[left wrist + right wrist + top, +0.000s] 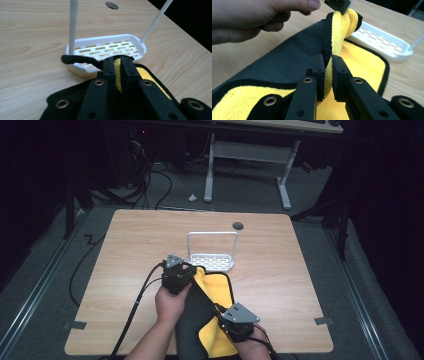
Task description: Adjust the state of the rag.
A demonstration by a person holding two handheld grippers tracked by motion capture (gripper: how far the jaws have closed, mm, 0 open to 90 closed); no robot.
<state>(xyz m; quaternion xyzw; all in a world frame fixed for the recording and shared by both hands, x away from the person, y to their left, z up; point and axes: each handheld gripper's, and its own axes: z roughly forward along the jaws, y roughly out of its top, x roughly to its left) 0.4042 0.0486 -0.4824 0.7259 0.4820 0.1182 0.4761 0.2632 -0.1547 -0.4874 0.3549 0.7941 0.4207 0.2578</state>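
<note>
Lab or test bay, by the look. Bare wooden table on grey carpet, floor rails alongside, cables trailing to dark equipment, adjustable desk frame behind (surroundings blacked out).

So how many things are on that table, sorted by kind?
Cloth, yellow one side, dark grey the other: 1
White rack with a tall loop handle: 1
Hand-held grippers, left and right, each pinching the cloth: 2
Total: 4
</note>
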